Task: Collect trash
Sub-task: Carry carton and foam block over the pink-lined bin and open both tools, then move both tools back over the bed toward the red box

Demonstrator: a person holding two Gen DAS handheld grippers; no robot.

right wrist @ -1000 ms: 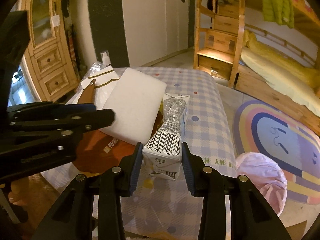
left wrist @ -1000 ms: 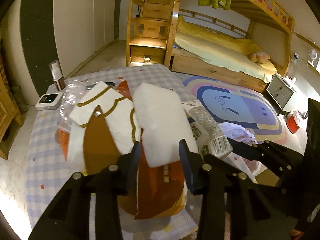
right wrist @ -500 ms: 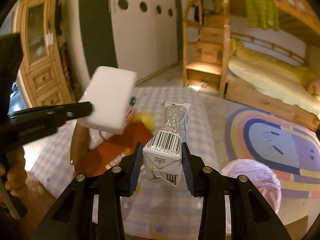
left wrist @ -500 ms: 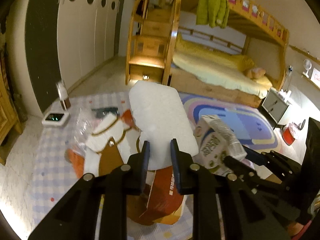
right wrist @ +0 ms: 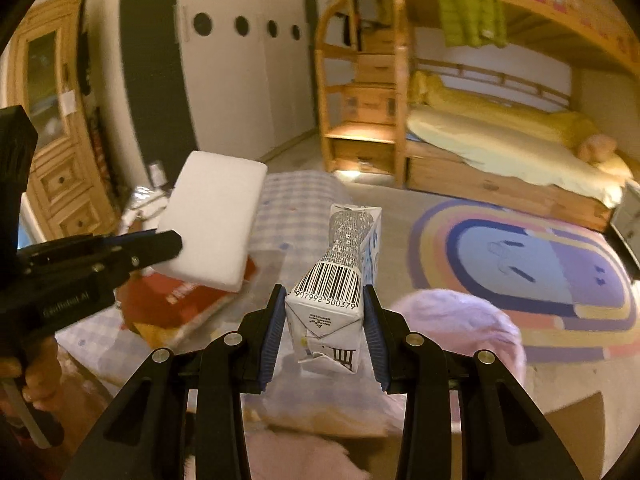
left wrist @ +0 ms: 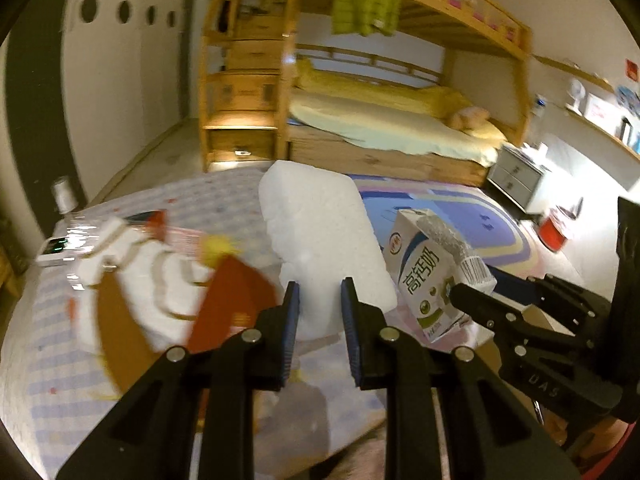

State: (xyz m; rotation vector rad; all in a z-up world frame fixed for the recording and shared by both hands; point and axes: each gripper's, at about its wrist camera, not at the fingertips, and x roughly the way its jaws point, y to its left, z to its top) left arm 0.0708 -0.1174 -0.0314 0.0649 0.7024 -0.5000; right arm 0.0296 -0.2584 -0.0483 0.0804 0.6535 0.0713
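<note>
Trash is in both of our claws: a white foam block in the left one and a milk carton in the right. We see the left gripper pinching the near edge of the foam block, its jaws having just been closing, now narrow with the block wedged between the blue pads. The block sticks out forward and up from the fingertips, clear of the checked tablecloth below.

We see the right gripper clamped on the carton at a middling width, the pads pressed against both side walls near its folded bottom end. The carton's barcode face is turned up toward the camera, and its crumpled top points forward, away from the claw.

In the left wrist view the carton sits just to the right of the foam block, the two apart. To the left of and below the left claw, a brown and red cardboard package and white packaging lie on the cloth. Below the right claw we see a pale pink bag.
</note>
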